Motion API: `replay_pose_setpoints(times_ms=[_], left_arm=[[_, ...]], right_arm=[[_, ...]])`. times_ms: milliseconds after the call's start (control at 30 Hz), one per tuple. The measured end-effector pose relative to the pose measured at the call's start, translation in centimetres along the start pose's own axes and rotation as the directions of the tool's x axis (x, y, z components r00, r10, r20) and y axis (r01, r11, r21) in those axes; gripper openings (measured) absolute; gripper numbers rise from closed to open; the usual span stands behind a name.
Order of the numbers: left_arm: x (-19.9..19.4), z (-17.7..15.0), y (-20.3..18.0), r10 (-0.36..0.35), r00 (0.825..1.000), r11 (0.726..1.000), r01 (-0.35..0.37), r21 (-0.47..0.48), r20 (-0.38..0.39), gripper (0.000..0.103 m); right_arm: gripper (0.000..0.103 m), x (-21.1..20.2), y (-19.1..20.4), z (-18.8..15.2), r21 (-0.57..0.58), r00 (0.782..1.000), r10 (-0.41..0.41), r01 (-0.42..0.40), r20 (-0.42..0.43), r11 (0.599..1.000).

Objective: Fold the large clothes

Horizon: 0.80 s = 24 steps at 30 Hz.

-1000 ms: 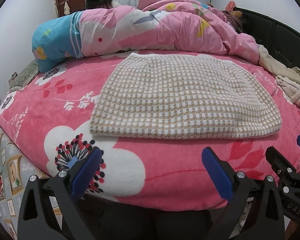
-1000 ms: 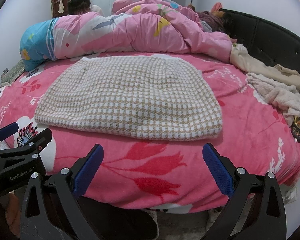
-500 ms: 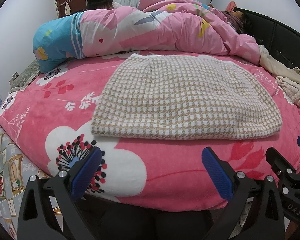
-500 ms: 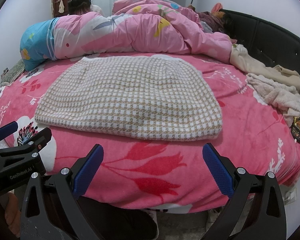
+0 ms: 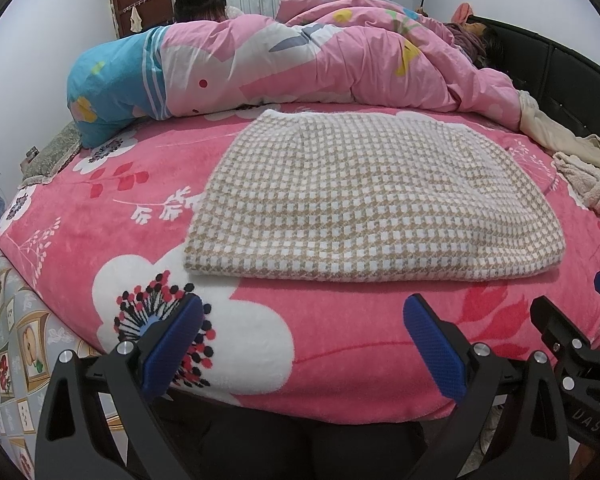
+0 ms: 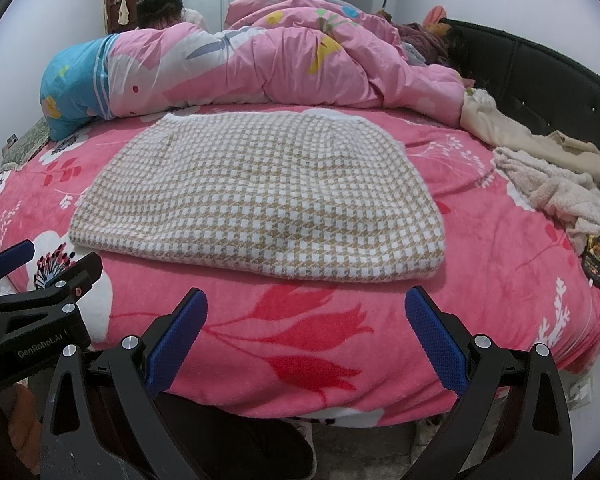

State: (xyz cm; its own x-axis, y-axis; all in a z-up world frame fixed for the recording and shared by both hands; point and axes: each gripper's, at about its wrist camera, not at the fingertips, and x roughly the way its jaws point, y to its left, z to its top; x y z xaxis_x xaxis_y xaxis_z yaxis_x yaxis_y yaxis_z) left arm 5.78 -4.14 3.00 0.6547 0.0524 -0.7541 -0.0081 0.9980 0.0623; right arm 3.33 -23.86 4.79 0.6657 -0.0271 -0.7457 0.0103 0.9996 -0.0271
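Jaws of the left gripper (image 5: 302, 334) stand spread and empty at the bed's near edge; the right gripper (image 6: 306, 330) matches it. Between and beyond them, the folded checked garment (image 5: 364, 200) lies flat on the pink floral blanket (image 5: 100, 208), clear of both.

Folded checked garment (image 5: 364, 200) lying flat on the pink bed (image 5: 100, 220); left gripper (image 5: 304, 344) (jaws spread wide) hovers before it.
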Motion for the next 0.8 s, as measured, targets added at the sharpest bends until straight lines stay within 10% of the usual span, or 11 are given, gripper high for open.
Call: replay_pose_setpoints(times_ms=[800], left_arm=[[-0.10,0.07,0.07,0.000,1.000,1.000,0.000,0.000,0.001,0.099]], right_arm=[[0.096,0.10,0.13,0.04,-0.005,1.000,0.001,-0.001,-0.001,1.000]])
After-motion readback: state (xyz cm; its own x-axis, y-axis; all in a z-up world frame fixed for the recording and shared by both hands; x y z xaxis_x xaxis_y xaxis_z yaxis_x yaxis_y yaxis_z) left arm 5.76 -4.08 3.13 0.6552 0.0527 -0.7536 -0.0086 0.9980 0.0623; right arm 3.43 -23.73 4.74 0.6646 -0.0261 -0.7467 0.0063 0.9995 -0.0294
